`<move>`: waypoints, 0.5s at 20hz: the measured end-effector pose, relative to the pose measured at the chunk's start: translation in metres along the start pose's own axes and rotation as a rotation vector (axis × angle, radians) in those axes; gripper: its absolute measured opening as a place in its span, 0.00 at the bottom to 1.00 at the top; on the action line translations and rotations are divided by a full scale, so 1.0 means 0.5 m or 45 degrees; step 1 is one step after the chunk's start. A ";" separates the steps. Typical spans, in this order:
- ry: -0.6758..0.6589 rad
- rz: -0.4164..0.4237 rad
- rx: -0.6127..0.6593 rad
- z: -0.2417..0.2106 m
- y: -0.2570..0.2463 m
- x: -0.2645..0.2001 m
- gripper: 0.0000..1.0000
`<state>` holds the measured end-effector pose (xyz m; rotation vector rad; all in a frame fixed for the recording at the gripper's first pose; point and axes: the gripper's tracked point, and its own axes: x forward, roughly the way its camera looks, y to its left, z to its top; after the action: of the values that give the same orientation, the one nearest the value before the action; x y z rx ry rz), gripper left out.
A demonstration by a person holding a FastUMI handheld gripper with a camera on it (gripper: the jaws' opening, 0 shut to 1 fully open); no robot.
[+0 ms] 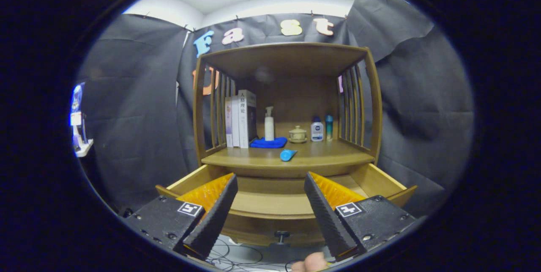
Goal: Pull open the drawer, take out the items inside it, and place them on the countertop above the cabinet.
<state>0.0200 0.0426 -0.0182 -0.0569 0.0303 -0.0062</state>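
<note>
The drawer (pixel 270 204) stands pulled open in the lower middle of the frame, under the countertop (pixel 329 153) of the wooden cabinet (pixel 287 58); its knob (pixel 281 234) shows on the front panel at bottom centre. What lies inside the drawer cannot be made out. The gripper (pixel 270 183) hangs in front of the drawer with its two fingers spread wide apart, holding nothing, the drawer front between them. On the countertop a blue tube (pixel 288 155) lies near the front edge at mid-frame. Behind it sit books (pixel 241 119) on the left, a folded blue cloth (pixel 268 142), a white pump bottle (pixel 269 124), a small lidded cup (pixel 298 134) and two small bottles (pixel 321 129) towards the right. Cables (pixel 236 257) lie on the floor at the bottom.
</note>
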 end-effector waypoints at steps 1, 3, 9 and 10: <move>0.005 -0.005 -0.008 -0.023 0.000 -0.004 1.00; 0.018 -0.014 0.002 -0.062 0.001 -0.013 1.00; 0.066 -0.005 0.040 -0.164 -0.009 -0.024 1.00; 0.076 -0.015 0.043 -0.177 -0.016 -0.019 1.00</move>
<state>0.0079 0.0299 -0.1057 -0.0229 0.0896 -0.0205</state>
